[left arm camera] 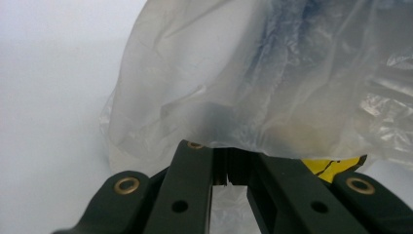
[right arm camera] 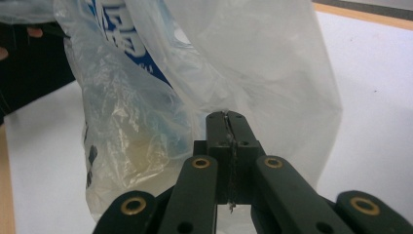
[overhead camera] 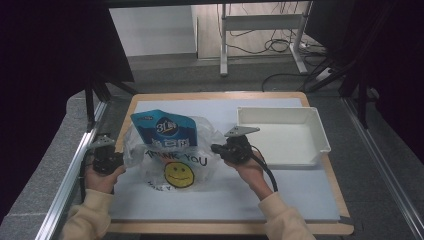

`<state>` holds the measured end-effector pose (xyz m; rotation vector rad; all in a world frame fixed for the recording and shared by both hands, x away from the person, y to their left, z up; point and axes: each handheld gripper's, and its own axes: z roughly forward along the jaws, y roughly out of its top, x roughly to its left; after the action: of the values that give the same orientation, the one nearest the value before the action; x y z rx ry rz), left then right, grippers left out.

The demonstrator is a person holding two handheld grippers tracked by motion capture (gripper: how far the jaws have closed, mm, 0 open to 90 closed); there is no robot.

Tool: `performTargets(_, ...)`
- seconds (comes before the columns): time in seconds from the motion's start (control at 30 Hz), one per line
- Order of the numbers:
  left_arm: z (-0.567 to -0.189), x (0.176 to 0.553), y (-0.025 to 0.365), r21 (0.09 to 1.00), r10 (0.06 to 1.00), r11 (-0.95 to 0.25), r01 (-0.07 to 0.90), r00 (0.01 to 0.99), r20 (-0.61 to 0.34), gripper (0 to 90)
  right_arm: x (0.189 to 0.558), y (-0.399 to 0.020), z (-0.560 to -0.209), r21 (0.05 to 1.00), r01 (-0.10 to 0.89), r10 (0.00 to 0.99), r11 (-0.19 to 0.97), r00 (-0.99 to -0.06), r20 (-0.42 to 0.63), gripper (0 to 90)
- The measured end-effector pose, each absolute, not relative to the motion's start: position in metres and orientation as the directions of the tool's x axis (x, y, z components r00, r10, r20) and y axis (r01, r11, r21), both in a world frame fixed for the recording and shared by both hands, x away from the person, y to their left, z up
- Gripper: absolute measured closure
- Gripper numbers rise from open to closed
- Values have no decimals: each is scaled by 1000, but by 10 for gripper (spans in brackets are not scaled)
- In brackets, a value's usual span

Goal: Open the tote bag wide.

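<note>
Between the left gripper [overhead camera: 116, 161] and right gripper [overhead camera: 216, 148], each clamped on one edge of the bag [overhead camera: 172, 152], hung the blue pouch [overhead camera: 165, 128], whose weight could probably tear the thin film or slip it free.

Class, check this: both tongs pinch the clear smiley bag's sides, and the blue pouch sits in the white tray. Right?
Not quite. The blue pouch sits inside the clear smiley bag, not in the white tray, as the high view shows. Both tongs do pinch the bag's sides.
</note>
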<state>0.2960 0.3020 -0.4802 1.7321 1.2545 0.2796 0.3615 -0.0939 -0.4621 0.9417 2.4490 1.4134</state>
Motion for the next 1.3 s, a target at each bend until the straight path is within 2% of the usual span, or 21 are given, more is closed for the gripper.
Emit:
performTargets(0.67, -508, 294, 294, 729, 835, -69, 681, 440, -332, 887, 354, -93, -490, 778, 458, 594, 430, -793, 138, 892)
performTargets(1.3, -529, 288, 296, 678, 829, -100, 728, 437, -348, 885, 350, -90, -512, 725, 503, 601, 471, -784, 154, 892)
